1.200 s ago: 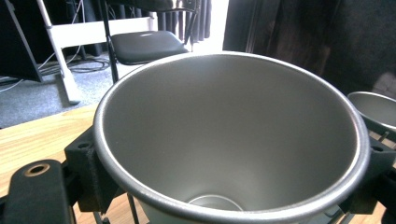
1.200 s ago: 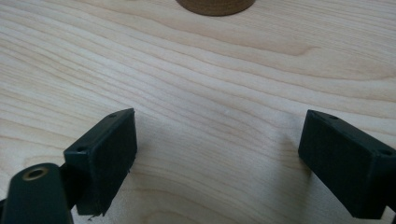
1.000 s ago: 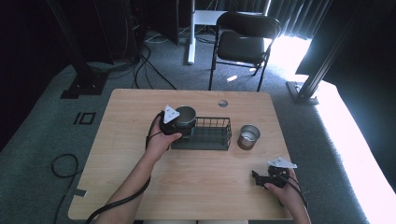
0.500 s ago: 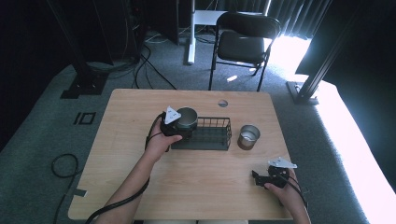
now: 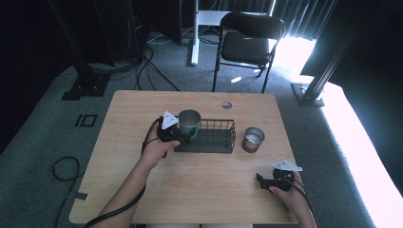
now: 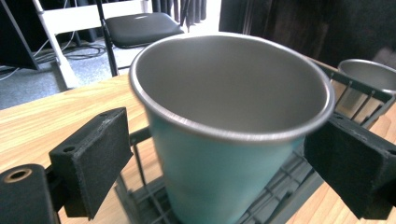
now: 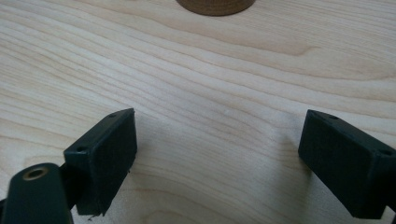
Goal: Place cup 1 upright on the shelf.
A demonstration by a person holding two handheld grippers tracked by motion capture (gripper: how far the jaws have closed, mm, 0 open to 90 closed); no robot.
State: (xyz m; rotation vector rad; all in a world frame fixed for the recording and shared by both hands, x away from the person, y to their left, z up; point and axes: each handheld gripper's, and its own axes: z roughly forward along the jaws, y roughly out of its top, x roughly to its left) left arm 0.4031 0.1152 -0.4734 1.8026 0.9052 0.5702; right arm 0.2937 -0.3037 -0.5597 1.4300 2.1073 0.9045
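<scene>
A teal metal cup (image 5: pixel 189 121) (image 6: pixel 219 154) stands upright in the left end of a black wire basket (image 5: pixel 232 136) (image 6: pixel 279 201) at the middle of the table. My left gripper (image 5: pixel 183 135) (image 6: pixel 219 156) is open around the cup's lower wall, with a narrow gap between each pad (image 6: pixel 93 161) and the cup. A second, bare metal cup (image 5: pixel 252 138) (image 6: pixel 369 74) stands on the table just right of the basket. Near the front right edge my right gripper (image 5: pixel 262 181) (image 7: pixel 219 156) is open low over bare wood, holding nothing.
The wooden table (image 5: pixel 204 190) has a round cable hole (image 5: pixel 226 105) near its far edge. A black folding chair (image 5: pixel 247 47) stands beyond the table. A round brown shape (image 7: pixel 215 4) sits at the top edge of the right gripper view.
</scene>
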